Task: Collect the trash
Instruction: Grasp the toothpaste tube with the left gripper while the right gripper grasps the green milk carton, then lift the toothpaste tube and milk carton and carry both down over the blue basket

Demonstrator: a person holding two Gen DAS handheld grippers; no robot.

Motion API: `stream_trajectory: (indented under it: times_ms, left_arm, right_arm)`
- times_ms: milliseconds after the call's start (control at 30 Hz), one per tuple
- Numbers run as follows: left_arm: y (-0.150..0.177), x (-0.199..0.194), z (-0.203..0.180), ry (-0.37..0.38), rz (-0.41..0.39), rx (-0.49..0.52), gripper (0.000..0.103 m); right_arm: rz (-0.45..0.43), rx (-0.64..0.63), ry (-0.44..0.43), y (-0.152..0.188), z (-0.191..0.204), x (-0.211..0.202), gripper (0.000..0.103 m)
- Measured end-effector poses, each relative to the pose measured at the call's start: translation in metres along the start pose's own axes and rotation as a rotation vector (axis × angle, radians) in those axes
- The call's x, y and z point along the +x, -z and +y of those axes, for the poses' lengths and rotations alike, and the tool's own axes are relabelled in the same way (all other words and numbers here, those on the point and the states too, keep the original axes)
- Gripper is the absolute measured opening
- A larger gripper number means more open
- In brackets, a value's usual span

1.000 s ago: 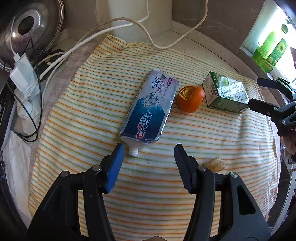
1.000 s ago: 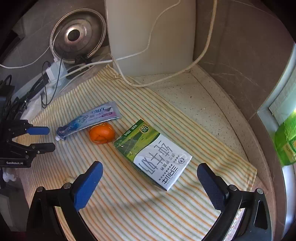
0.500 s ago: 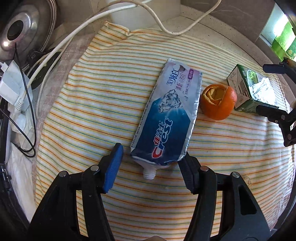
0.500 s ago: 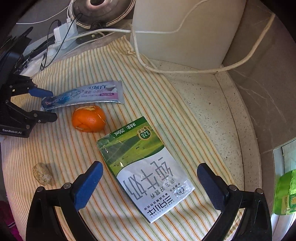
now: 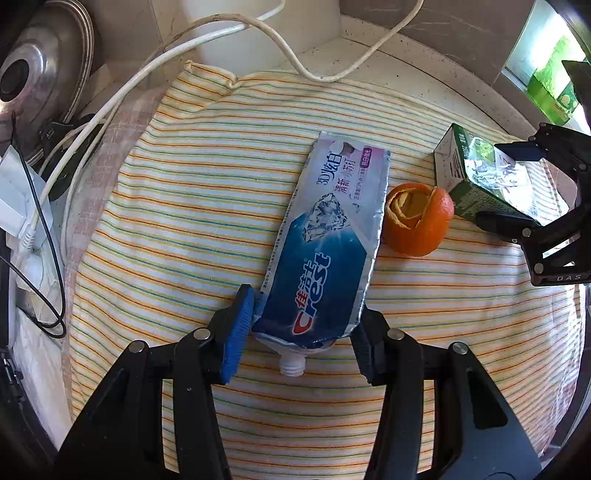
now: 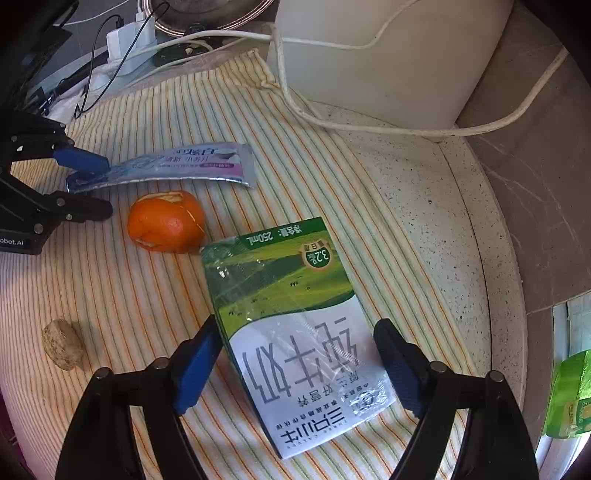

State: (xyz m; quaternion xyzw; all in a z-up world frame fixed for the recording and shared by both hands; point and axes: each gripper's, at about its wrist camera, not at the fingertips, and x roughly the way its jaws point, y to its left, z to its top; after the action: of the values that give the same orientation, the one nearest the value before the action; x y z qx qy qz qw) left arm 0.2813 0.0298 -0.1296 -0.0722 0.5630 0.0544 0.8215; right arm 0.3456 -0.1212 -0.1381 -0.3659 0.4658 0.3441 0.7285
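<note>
A flattened Crest toothpaste tube (image 5: 325,243) lies on the striped cloth (image 5: 184,206), nozzle toward me. My left gripper (image 5: 301,325) is open, its jaws on either side of the tube's nozzle end; it also shows in the right wrist view (image 6: 88,184). An orange peel (image 5: 419,223) sits right of the tube. A green and white milk carton (image 6: 295,325) lies flat. My right gripper (image 6: 295,363) is open with its jaws straddling the carton's sides. A small beige lump (image 6: 62,349) lies on the cloth at left.
A white appliance (image 6: 388,55) with white cables (image 5: 221,33) stands at the back. A metal pot lid (image 5: 40,74), a charger and black wires (image 5: 22,206) lie at the left. Green cartons (image 6: 570,398) stand by the window on the right.
Both grippers have moved forward and down. The left jaws now flank the tube's nozzle end, and the right jaws have narrowed around the milk carton.
</note>
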Motion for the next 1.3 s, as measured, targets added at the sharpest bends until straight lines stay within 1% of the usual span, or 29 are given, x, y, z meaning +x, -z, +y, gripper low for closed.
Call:
stream_trajectory:
  times_ms: [33,67,133,267,367,500,667,867,1100,1300]
  left_arm:
    - [0.003,-0.004,0.004,0.008,-0.007,-0.009,0.049]
    - [0.004,-0.007,0.006,0.013,-0.012,-0.016,0.041]
    - [0.005,-0.011,0.013,0.019,-0.017,-0.031,0.038]
    - [0.005,-0.018,0.022,0.037,-0.032,-0.062,0.038]
    - [0.008,-0.024,0.027,0.051,-0.056,-0.093,0.038]
    - [0.016,-0.035,0.038,0.103,-0.081,-0.136,0.038]
    - [0.035,-0.053,0.038,0.139,-0.101,-0.143,0.038]
    - [0.063,-0.077,0.041,0.172,-0.137,-0.16,0.037]
    - [0.099,-0.102,0.048,0.189,-0.174,-0.192,0.037]
    - [0.128,-0.126,0.056,0.18,-0.213,-0.211,0.037]
  right_arm:
    - [-0.002,0.012,-0.006,0.001,0.0,-0.003,0.078]
    - [-0.003,0.024,-0.012,0.002,-0.001,-0.005,0.077]
    - [-0.006,0.041,-0.023,0.004,-0.003,-0.009,0.075]
    - [-0.002,0.097,-0.057,0.013,-0.005,-0.015,0.072]
    - [-0.014,0.136,-0.052,0.018,-0.005,-0.021,0.071]
    - [-0.044,0.209,-0.072,0.027,-0.007,-0.034,0.071]
    - [-0.09,0.308,-0.097,0.041,-0.008,-0.045,0.07]
    - [-0.121,0.378,-0.104,0.06,0.001,-0.057,0.07]
    - [-0.171,0.424,-0.11,0.075,0.017,-0.078,0.07]
    - [-0.217,0.441,-0.125,0.08,0.032,-0.098,0.07]
